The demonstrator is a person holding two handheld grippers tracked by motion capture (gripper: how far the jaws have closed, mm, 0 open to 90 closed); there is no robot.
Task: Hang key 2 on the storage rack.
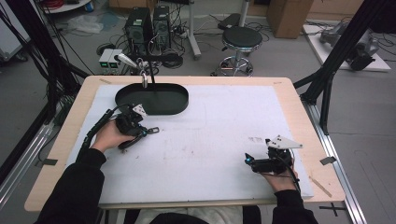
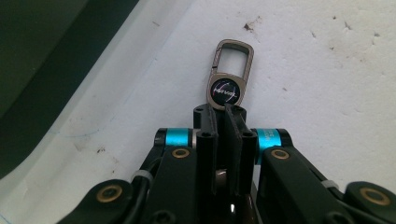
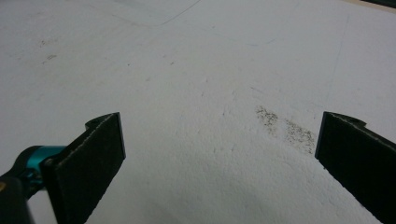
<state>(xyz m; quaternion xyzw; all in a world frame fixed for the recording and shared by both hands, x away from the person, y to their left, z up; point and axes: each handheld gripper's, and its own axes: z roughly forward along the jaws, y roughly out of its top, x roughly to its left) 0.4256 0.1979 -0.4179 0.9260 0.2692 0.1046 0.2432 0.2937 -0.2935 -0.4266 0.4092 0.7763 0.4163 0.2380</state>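
Left gripper (image 1: 150,132) has the keychain clip (image 2: 229,74); nothing hung or placed yet.

Left to right: the black oval tray (image 1: 126,92) sits at the far left of the white mat (image 1: 215,126), with a thin stand (image 1: 152,84) rising from it and something metallic hanging near its top (too small to identify). Just in front of the tray, the left gripper's jaws are pressed together on the round-badge end of the keychain clip, whose open loop sticks out past the tips, low over the mat. Pickup looks done; delivery to the tray or stand is what remains, by my reading. At the mat's near right, the right gripper (image 1: 248,159) rests with jaws spread wide, holding nothing, bare mat between them.
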